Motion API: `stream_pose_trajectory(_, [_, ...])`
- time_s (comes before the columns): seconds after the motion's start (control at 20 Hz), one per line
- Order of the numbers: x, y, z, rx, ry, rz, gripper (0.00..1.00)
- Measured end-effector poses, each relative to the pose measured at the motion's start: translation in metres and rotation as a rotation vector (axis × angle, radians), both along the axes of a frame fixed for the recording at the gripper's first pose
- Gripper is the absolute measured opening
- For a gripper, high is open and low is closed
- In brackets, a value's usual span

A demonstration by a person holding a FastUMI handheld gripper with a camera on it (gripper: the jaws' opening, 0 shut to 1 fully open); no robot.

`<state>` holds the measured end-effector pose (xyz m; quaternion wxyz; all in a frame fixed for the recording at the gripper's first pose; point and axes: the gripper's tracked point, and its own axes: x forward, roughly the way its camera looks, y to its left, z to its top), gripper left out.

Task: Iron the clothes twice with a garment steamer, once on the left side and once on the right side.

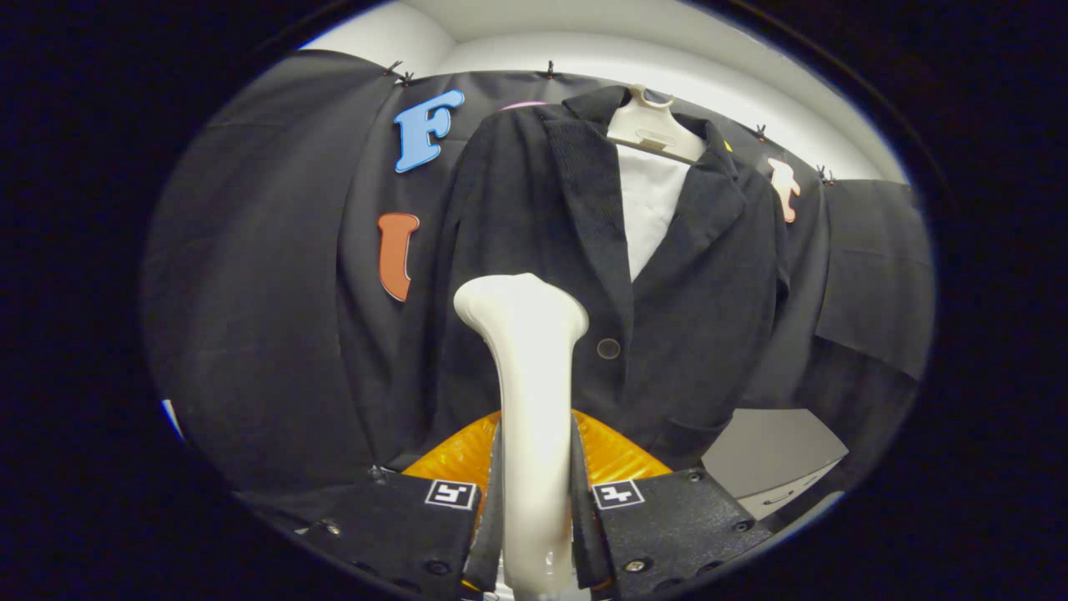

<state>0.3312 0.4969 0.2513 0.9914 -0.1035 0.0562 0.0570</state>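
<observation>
- Garment steamer (531, 392), a glossy white plastic wand with a flared head: you have its handle pinched in your gripper (534, 522), both fingers pressed against its sides.
- Its head stands upright just ahead of the fingers, close to the left front panel of the dark corduroy jacket (534, 209); contact cannot be judged.
- The jacket hangs on a white plastic hanger (655, 133) against the booth wall, over a white shirt (651, 204).
- A translucent orange ribbed part (613, 455) shows behind the fingers.
</observation>
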Motion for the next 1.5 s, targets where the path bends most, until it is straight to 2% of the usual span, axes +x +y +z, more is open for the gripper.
stream_pose_trajectory(1.5, [-0.006, -0.014, -0.165, -0.071, 0.231, 0.012, 0.37])
